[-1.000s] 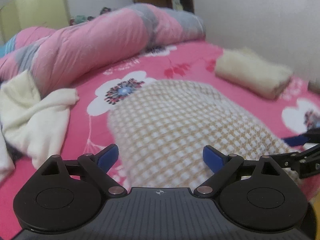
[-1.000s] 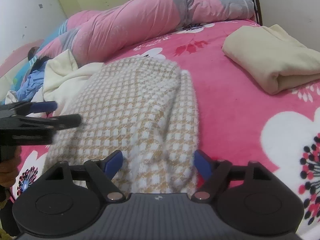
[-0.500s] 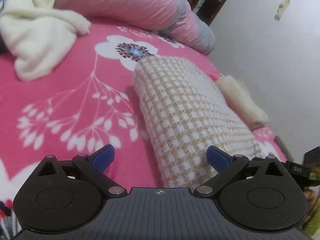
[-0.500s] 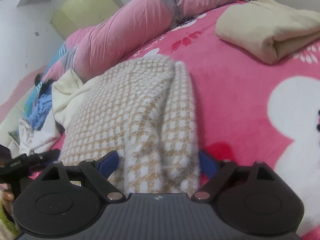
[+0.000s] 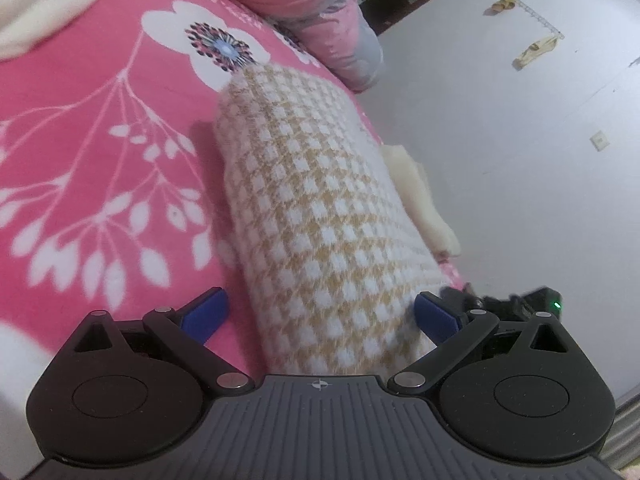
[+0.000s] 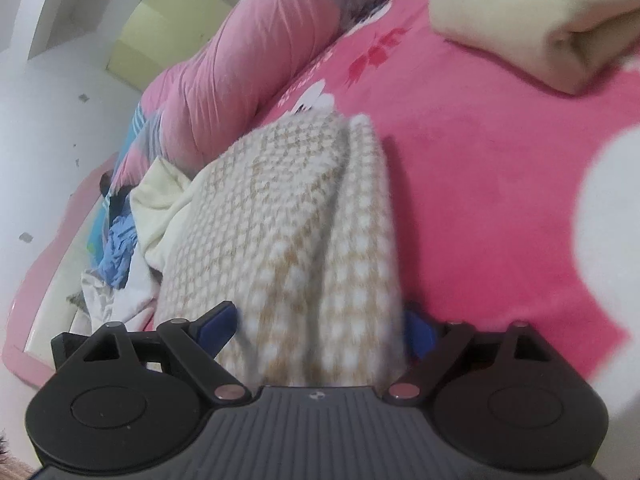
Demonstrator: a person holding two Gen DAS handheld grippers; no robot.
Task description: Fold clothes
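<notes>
Since the earlier frames, both wrist views have dropped closer to the checked garment (image 5: 320, 216) and rolled, so the bed now appears tilted. The right tongs (image 6: 320, 330) have just been opening, with the near edge of the garment between their jaws.

Left tongs (image 5: 320, 312): jaws spread wide, released. The near end of the garment lies between the blue pads (image 5: 204, 314); the left pad stands clear of the fabric, and contact at the right pad cannot be confirmed.

Right tongs: jaws wide apart. The folded edge of the garment fills most of the gap; motion blur prevents confirming whether either pad touches the fabric.

Task item: the garment, a beige-and-white checked knit, lies folded lengthwise on the pink floral bedsheet (image 5: 100, 128), extending away from both tongs.

Surrounding items: a folded cream towel (image 6: 536, 20) lies on the sheet, well apart to the right. A rolled pink quilt (image 6: 248, 64) lies along the far side. Loose cream and blue clothes (image 6: 132, 232) lie at the left.
</notes>
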